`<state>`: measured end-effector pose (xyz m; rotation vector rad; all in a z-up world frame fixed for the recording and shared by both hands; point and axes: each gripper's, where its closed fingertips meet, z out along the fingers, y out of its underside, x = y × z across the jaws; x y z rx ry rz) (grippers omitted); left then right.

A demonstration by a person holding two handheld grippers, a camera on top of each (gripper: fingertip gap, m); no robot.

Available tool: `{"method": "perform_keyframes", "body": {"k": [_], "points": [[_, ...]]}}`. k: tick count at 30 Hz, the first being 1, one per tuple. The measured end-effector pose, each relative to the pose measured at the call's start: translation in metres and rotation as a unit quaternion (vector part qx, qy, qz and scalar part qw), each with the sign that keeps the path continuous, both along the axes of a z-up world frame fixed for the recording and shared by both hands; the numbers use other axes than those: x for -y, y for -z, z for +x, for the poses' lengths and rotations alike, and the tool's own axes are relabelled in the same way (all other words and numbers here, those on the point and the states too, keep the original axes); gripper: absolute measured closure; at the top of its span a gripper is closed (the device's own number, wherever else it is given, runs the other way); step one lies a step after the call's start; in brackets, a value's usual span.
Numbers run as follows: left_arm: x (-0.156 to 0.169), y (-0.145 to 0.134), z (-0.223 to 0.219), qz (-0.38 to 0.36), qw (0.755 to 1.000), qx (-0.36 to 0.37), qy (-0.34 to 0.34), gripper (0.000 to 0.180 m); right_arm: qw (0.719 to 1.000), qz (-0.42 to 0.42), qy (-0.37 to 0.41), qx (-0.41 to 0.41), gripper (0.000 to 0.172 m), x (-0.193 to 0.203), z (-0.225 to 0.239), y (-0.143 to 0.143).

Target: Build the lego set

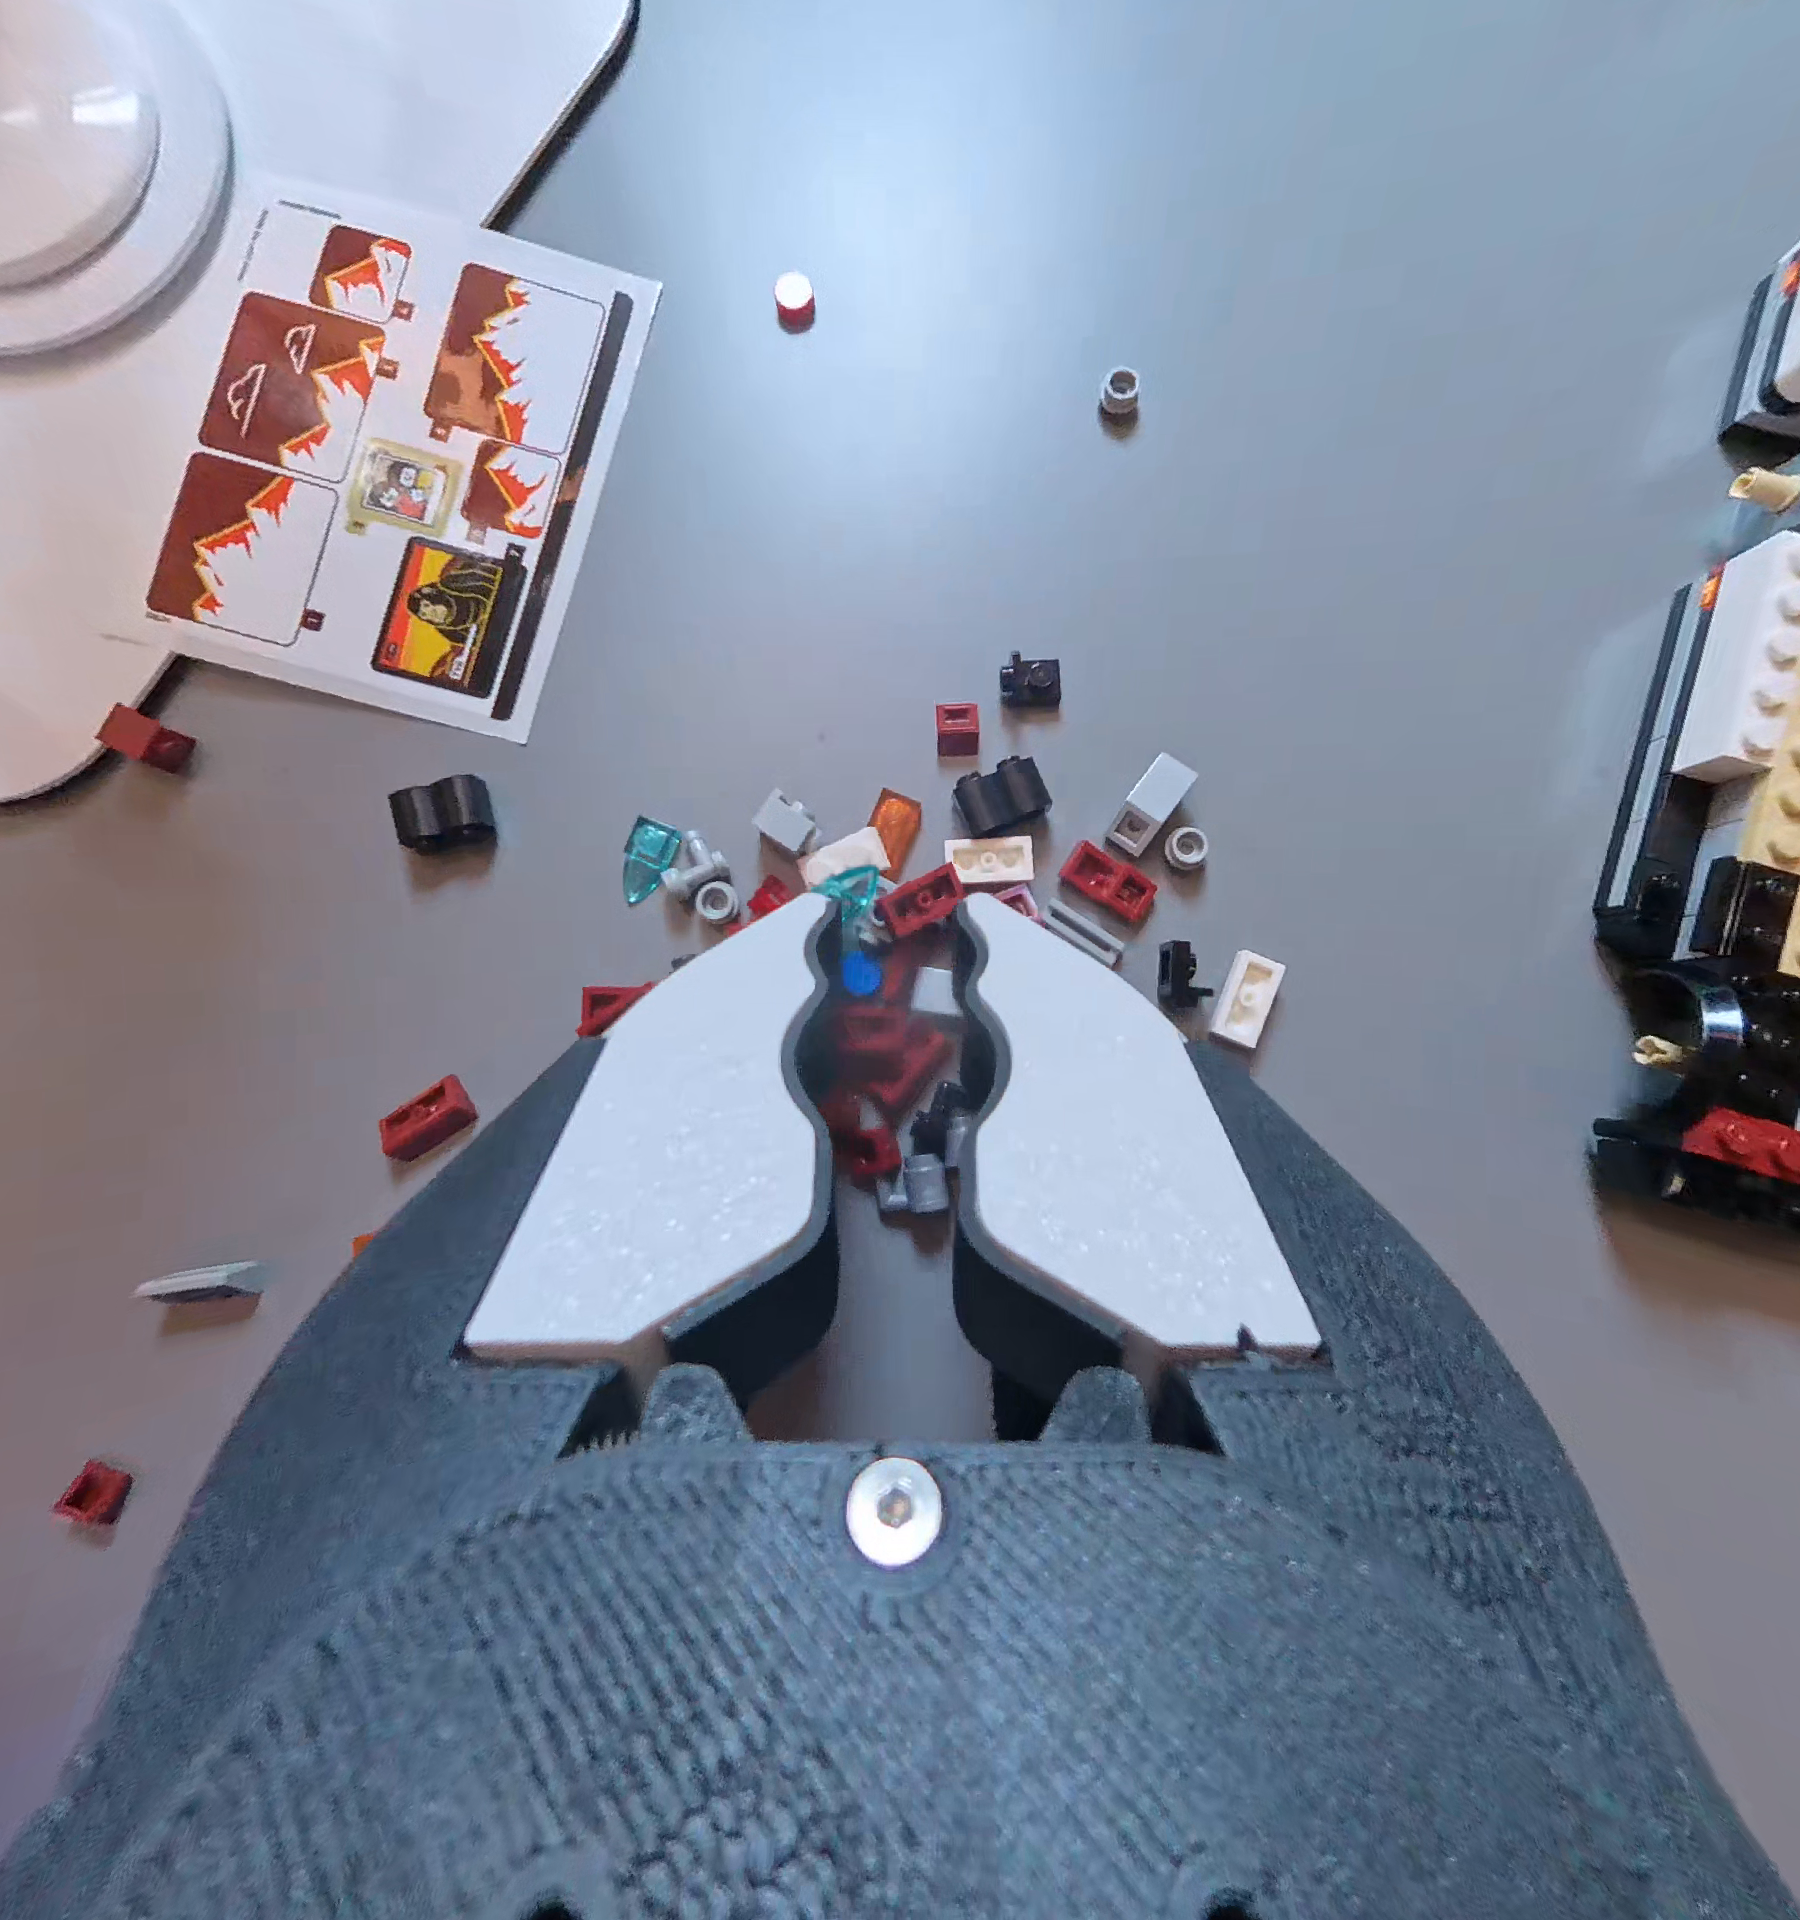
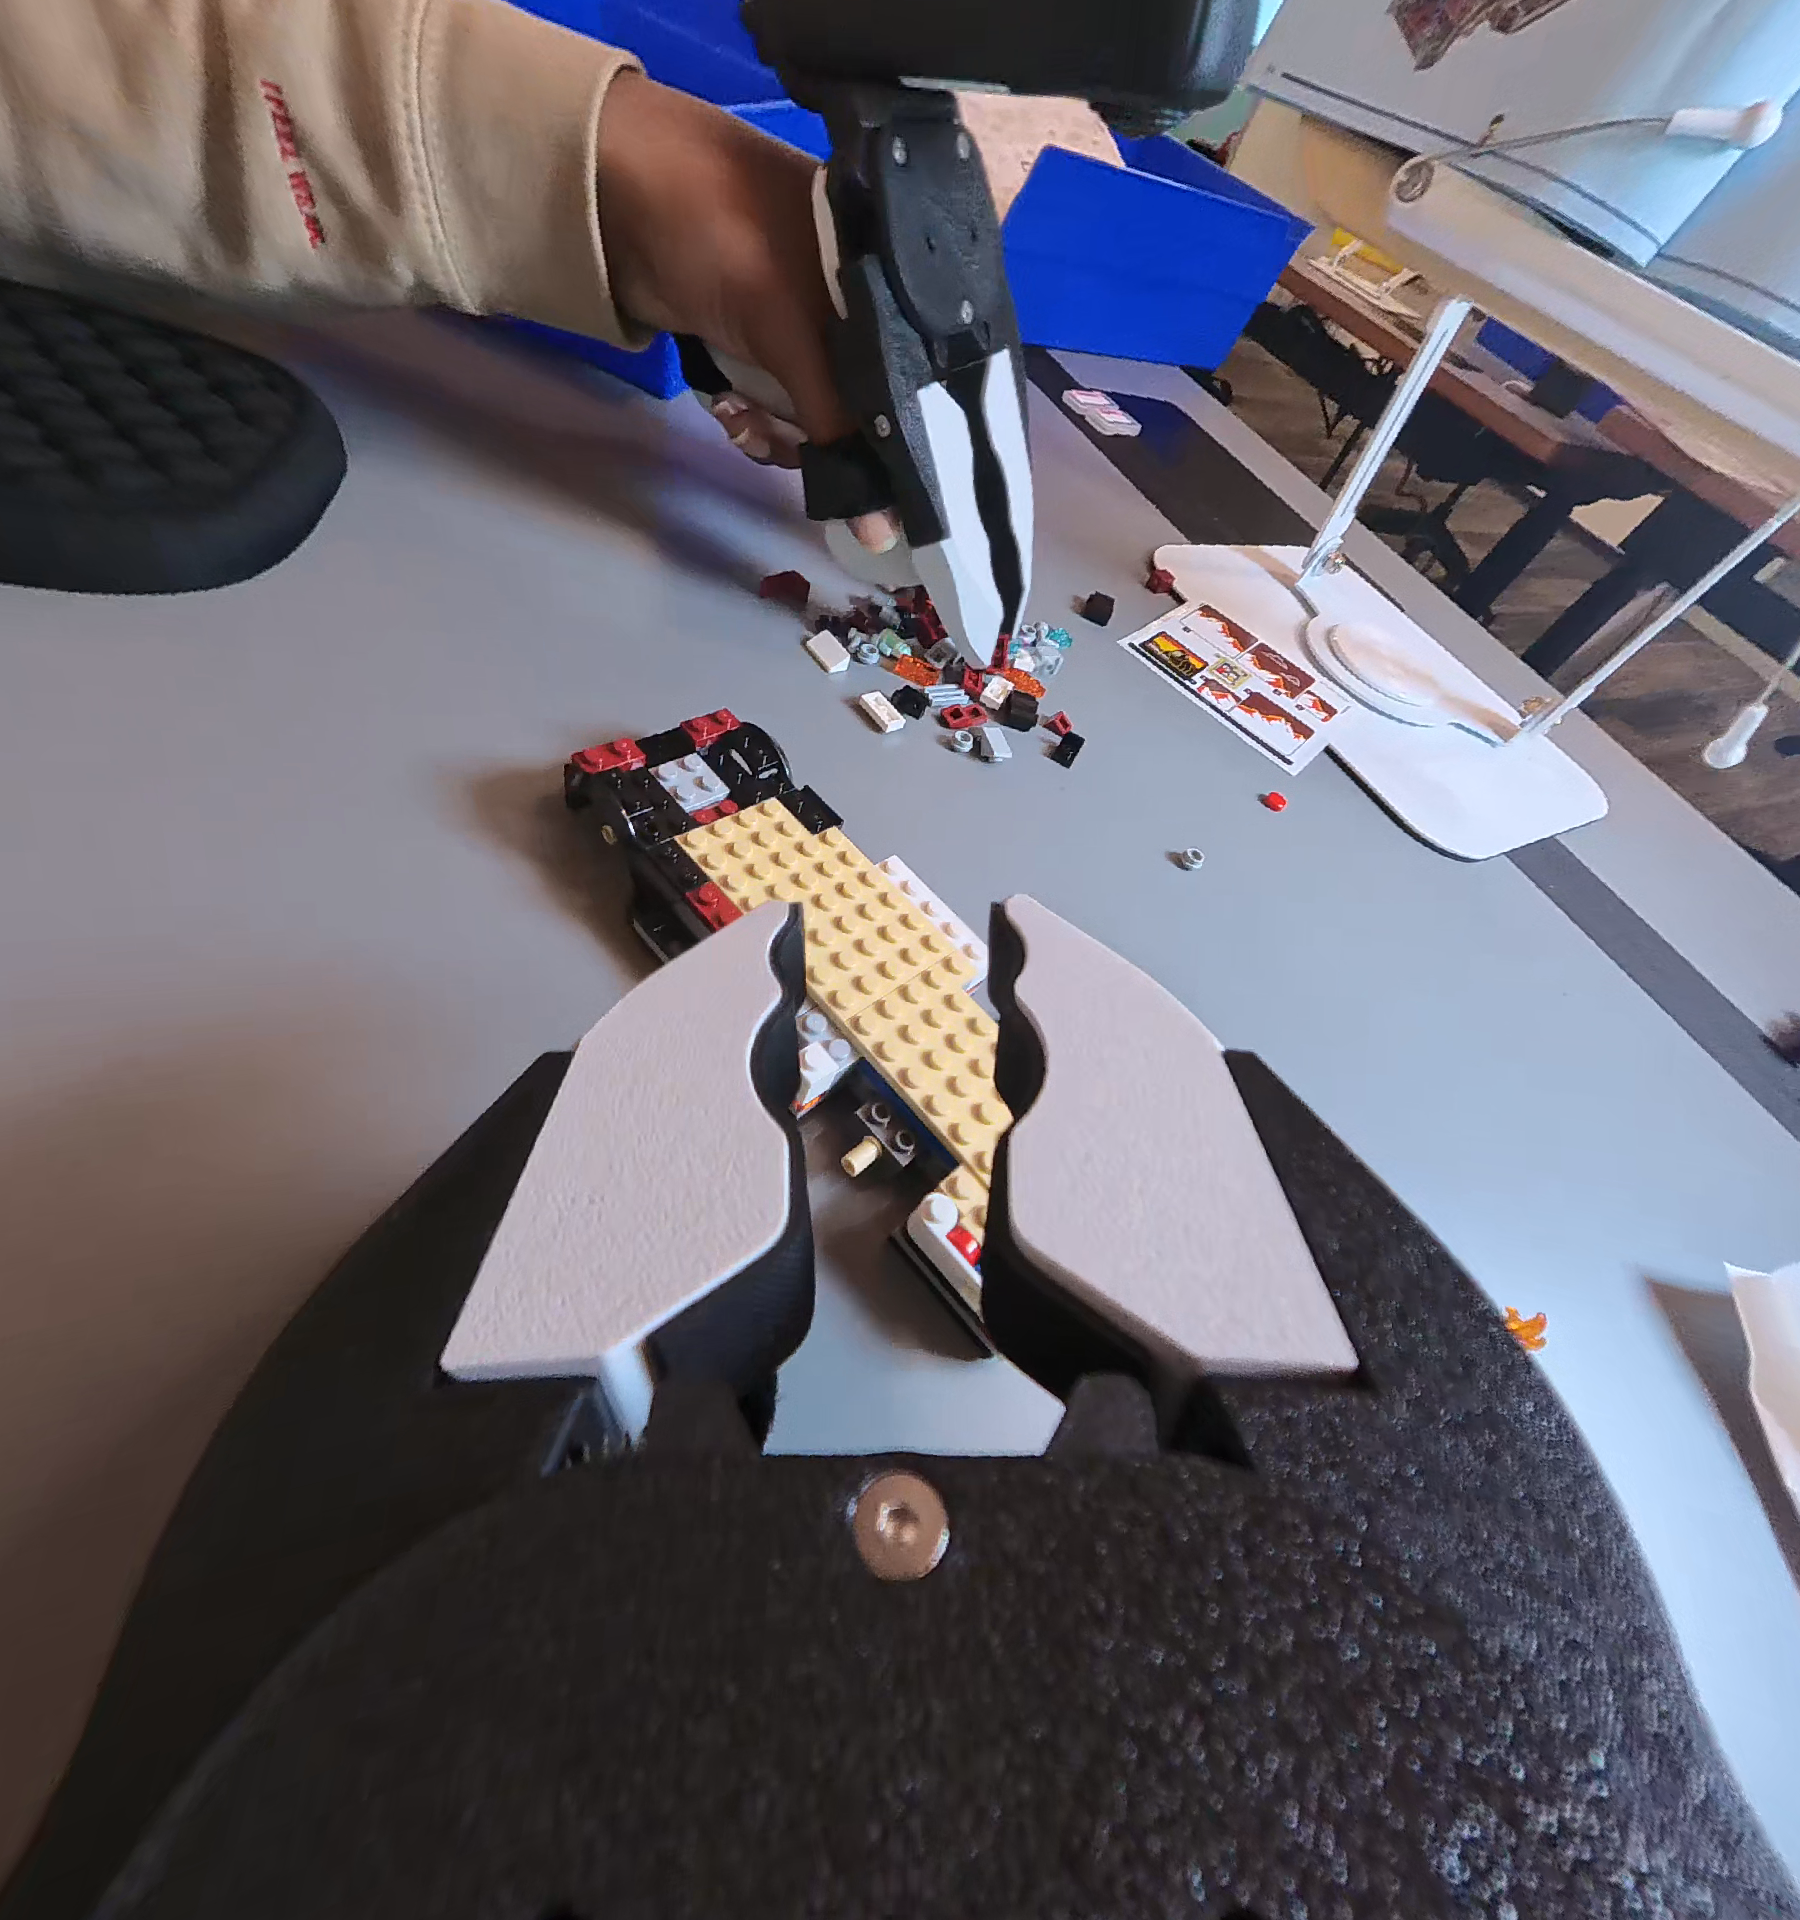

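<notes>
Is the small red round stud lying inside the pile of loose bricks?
No. The red round stud lies alone on the grey table, apart from the brick pile.

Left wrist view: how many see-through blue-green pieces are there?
2 pieces: one at the pile's left edge, one at the left gripper's tips. More may hide under the gripper.

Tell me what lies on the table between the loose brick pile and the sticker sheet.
Only one small black brick lies between the brick pile and the sticker sheet; otherwise bare grey table, seen in the right wrist view.
</notes>
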<state>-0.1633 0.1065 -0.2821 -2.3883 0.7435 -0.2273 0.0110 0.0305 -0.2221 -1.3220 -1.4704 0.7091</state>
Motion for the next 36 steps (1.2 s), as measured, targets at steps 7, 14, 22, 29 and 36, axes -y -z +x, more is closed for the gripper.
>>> {"method": "perform_keyframes", "body": {"k": [7, 14, 22, 29, 36], "points": [[-0.001, 0.000, 0.009, 0.025, 0.999, -0.022, 0.030, 0.173, 1.000, 0.008, -0.006, -0.001, 0.140, 0.001, 0.002, 0.002], [0.018, -0.040, 0.032, 0.164, 0.982, 0.011, 0.090, 0.173, 1.000, -0.004, 0.002, -0.010, 0.141, -0.002, 0.002, 0.000], [0.101, -0.093, 0.092, 0.180, 0.920, 0.301, 0.172, 0.173, 0.997, -0.023, -0.033, -0.060, 0.141, 0.021, -0.014, -0.027], [0.114, -0.095, 0.098, 0.176, 0.903, 0.336, 0.200, 0.173, 0.996, 0.022, -0.074, -0.043, 0.143, 0.036, -0.047, -0.042], [0.107, -0.107, 0.094, 0.168, 0.881, 0.386, 0.214, 0.173, 0.988, 0.043, -0.149, -0.012, 0.150, 0.029, -0.091, -0.043]]}}
